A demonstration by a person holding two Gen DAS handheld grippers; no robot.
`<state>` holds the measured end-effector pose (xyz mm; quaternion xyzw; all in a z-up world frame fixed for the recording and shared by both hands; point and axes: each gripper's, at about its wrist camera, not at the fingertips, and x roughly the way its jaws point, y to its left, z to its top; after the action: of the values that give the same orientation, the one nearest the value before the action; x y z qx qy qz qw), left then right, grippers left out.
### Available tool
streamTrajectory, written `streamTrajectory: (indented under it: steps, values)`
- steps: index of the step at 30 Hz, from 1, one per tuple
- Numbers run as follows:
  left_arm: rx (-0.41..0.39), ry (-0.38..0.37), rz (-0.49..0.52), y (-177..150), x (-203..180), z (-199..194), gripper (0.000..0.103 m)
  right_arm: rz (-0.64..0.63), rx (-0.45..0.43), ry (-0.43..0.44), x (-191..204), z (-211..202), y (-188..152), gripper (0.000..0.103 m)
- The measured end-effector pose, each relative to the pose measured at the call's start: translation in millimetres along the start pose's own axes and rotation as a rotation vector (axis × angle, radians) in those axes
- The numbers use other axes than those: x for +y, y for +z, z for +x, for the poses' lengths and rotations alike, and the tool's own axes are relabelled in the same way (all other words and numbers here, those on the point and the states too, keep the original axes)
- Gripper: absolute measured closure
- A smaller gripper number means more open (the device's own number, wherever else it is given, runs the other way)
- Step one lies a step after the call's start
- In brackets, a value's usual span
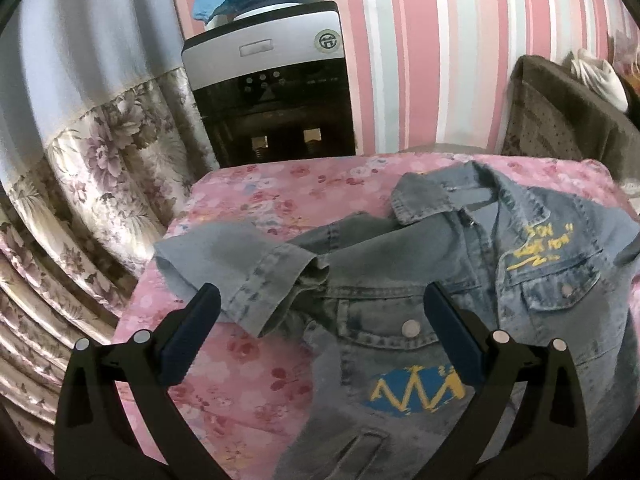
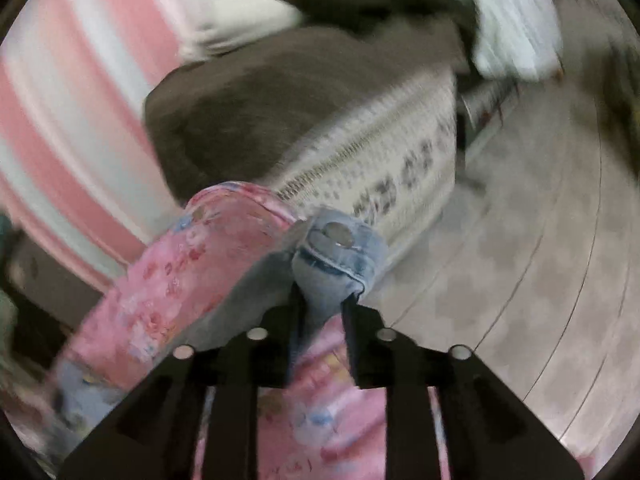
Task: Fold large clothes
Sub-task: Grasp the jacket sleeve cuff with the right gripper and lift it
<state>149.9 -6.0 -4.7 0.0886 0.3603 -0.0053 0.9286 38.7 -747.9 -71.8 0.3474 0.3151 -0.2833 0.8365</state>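
Pink floral counter (image 1: 240,380) by striped wall. Denim jacket (image 1: 460,300) spread front-up: heavyish, stiff (seams bulky). Left gripper (image 1: 320,320) wide open, empty, above sleeve. Right gripper (image 2: 322,312) clamped on cuff (image 2: 340,248); best holds: cuffs, hem.

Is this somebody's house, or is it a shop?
Most likely a room in somebody's home. A silver and black water dispenser stands against pink striped wallpaper, flowered curtains hang nearby, and a grey denim jacket lies on a pink floral-covered table.
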Motion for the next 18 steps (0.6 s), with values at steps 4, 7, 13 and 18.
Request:
streamTrajectory:
  steps: [4,7,13,18]
  values:
    - [0.027,-0.014,-0.010,-1.4,7.2,5.6,0.003,0.214,0.075,0.098,-43.2,-5.1,-19.5,0.060]
    - [0.022,-0.018,-0.006,-1.3,9.5,5.5,0.003,0.346,0.146,0.177,-70.9,-2.0,-30.4,0.059]
    - [0.007,-0.011,0.011,-2.9,9.8,2.9,0.003,0.452,0.199,0.379,-103.0,-6.5,-33.1,0.058]
    - [0.000,-0.009,0.009,-3.1,11.8,1.5,0.003,0.437,0.262,0.404,-105.8,-15.1,-32.1,0.058]
